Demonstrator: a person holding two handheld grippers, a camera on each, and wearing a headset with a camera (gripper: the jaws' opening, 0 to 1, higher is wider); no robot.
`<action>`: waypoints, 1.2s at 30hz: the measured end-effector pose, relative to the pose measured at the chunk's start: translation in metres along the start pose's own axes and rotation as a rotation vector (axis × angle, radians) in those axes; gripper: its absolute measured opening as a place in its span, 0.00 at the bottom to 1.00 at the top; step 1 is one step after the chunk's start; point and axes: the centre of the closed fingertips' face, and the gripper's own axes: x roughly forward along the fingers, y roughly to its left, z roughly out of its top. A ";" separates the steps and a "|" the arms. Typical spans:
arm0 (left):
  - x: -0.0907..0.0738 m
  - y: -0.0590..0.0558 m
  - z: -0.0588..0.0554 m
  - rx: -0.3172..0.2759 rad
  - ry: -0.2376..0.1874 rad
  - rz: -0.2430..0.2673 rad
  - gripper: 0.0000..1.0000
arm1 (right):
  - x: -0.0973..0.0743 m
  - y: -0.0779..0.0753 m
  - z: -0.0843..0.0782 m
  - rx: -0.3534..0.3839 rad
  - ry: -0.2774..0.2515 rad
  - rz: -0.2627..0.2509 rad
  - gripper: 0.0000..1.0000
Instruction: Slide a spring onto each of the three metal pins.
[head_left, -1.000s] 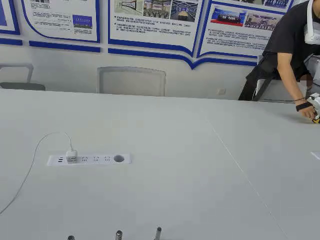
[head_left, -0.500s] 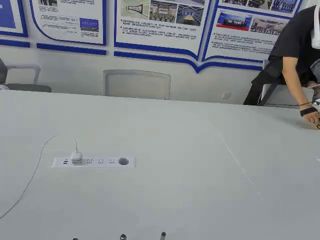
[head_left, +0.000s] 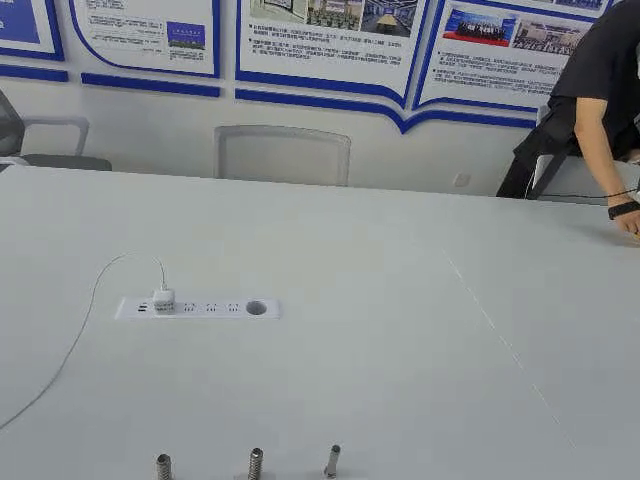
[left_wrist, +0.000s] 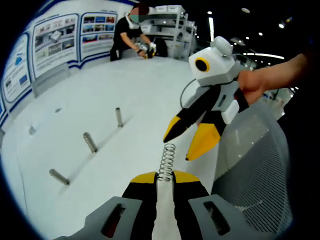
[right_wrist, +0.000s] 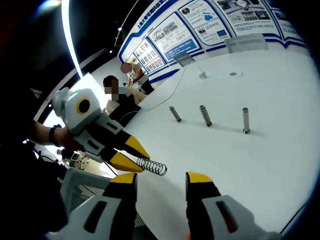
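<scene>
Well, the left hand-held gripper (left_wrist: 159, 176) is clamped on a loose spring (left_wrist: 167, 159). It pinches the lower end, so the coil sticks out past the yellow tips, and the spring is held in the air near the edge of the counter (head_left: 380, 330). The right hand-held gripper (right_wrist: 161, 180) faces it with its jaws apart and nothing between them. In the left gripper view its tips hang just beside the spring's free end (near, though I cannot tell whether they touch). A hand (left_wrist: 260, 82) grips that one behind its white body.

On the counter three metal pins stand upright in a row. In the head view the left pin (head_left: 164, 466) and the middle pin (head_left: 255, 463) already carry springs coiled around them. The right pin (head_left: 332, 461) is bare, a smooth shaft. All three stand well apart from the held spring.

Farther back, a white power strip (head_left: 197, 308) is set flush in the counter, with a white charger (head_left: 163, 299) plugged into its left end. A grey chair (head_left: 283, 155) stands behind the far edge, under blue-framed wall posters (head_left: 320, 40). A person in a black top (head_left: 600, 80) leans over the far right corner.
</scene>
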 end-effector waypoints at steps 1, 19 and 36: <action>0.000 -0.001 0.001 0.002 -0.002 -0.002 0.11 | 0.000 0.001 -0.001 -0.004 0.004 0.006 0.39; 0.003 -0.013 0.016 0.070 -0.017 -0.039 0.11 | -0.008 0.013 0.012 0.069 -0.045 0.098 0.20; 0.006 -0.014 0.032 0.159 -0.021 -0.060 0.11 | -0.018 0.026 0.031 0.008 -0.023 0.129 0.14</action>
